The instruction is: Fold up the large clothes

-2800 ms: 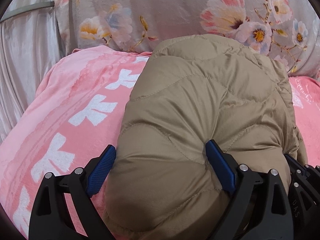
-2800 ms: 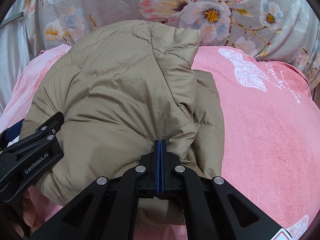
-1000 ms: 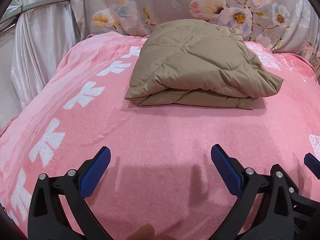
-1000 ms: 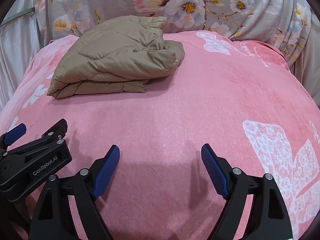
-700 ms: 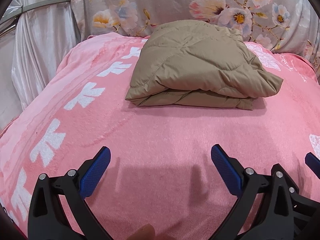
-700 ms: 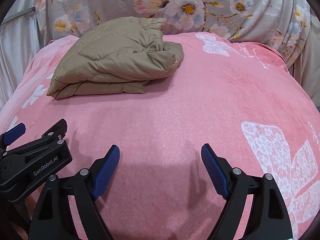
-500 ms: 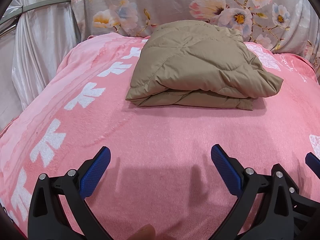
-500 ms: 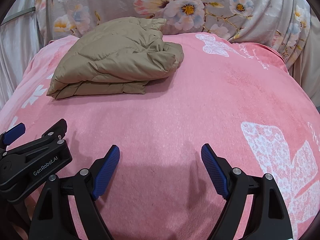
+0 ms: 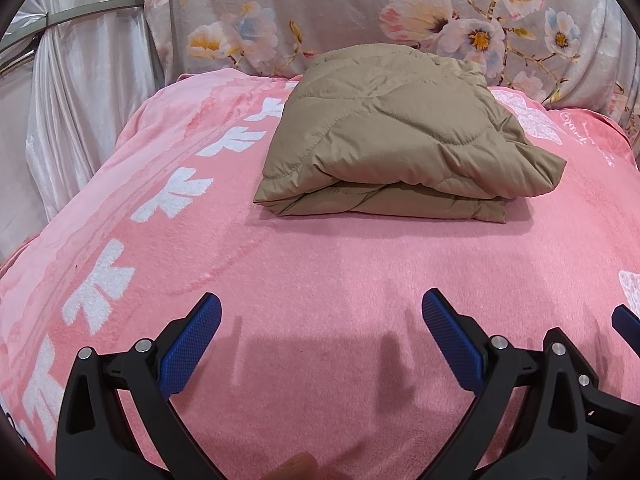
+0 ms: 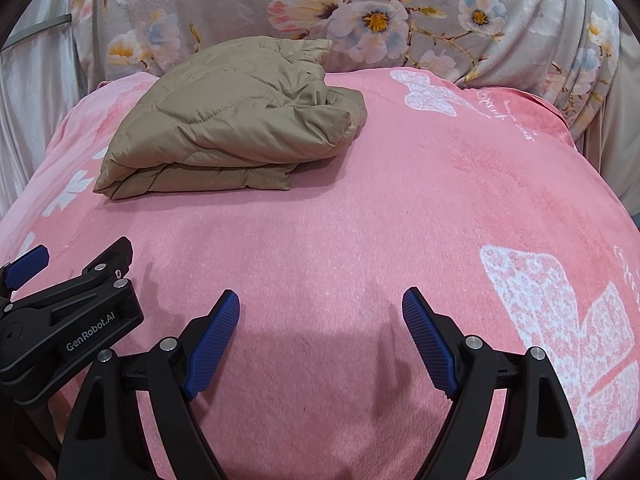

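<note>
A tan quilted jacket (image 9: 400, 136) lies folded in a thick stack on the pink blanket (image 9: 320, 280), toward its far end; in the right wrist view the jacket (image 10: 232, 124) sits at the far left. My left gripper (image 9: 320, 332) is open and empty, low over the blanket, well short of the jacket. My right gripper (image 10: 320, 336) is open and empty too, beside the left one, whose black body (image 10: 68, 324) shows at the left edge.
A grey floral cloth (image 9: 360, 12) hangs behind the blanket's far edge. A pale satin curtain (image 9: 72, 92) and a metal rail stand at the left. White butterfly prints (image 10: 568, 320) mark the blanket on the right.
Both grippers let go of the jacket and drew back toward me; the right one opened. The jacket now lies folded by itself. Nothing has moved in the last second.
</note>
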